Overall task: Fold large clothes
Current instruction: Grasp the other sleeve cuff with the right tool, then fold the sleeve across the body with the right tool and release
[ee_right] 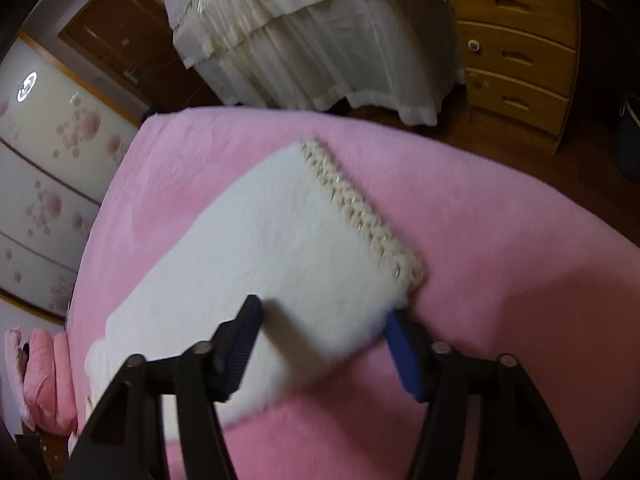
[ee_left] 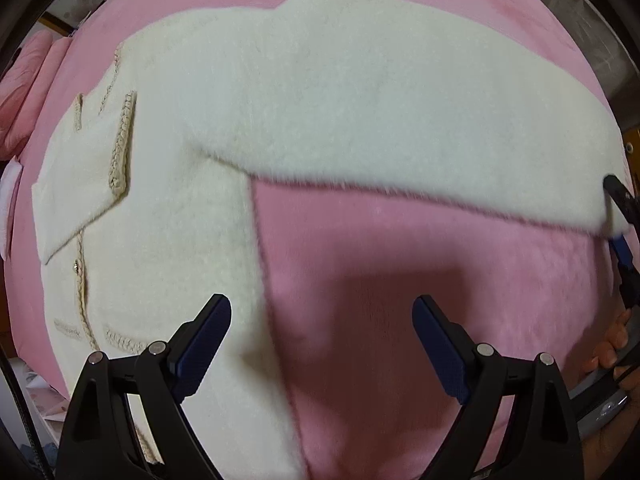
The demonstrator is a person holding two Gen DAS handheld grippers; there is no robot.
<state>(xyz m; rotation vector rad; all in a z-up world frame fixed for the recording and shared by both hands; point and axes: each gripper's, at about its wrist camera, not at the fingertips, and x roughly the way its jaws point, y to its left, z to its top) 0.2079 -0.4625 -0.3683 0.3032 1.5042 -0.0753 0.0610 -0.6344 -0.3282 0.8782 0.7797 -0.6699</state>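
Note:
A white fluffy jacket (ee_left: 168, 168) with braided beige trim lies spread on a pink blanket (ee_left: 400, 280). One sleeve (ee_left: 400, 120) stretches out to the right. My left gripper (ee_left: 322, 344) is open and empty, above the jacket's side edge and the blanket. My right gripper (ee_right: 324, 340) has its jaws astride the sleeve (ee_right: 280, 240) near its braided cuff (ee_right: 360, 208); the jaws stand wide and whether they pinch the fabric is unclear. The right gripper also shows at the sleeve end in the left wrist view (ee_left: 618, 216).
The bed's pink blanket (ee_right: 480, 240) ends at a wooden floor. A wooden drawer chest (ee_right: 516, 40) and a cream draped cloth (ee_right: 304, 32) stand beyond. A floral wardrobe (ee_right: 52, 160) is at left. Pink pillows (ee_right: 44, 376) lie at the bed's end.

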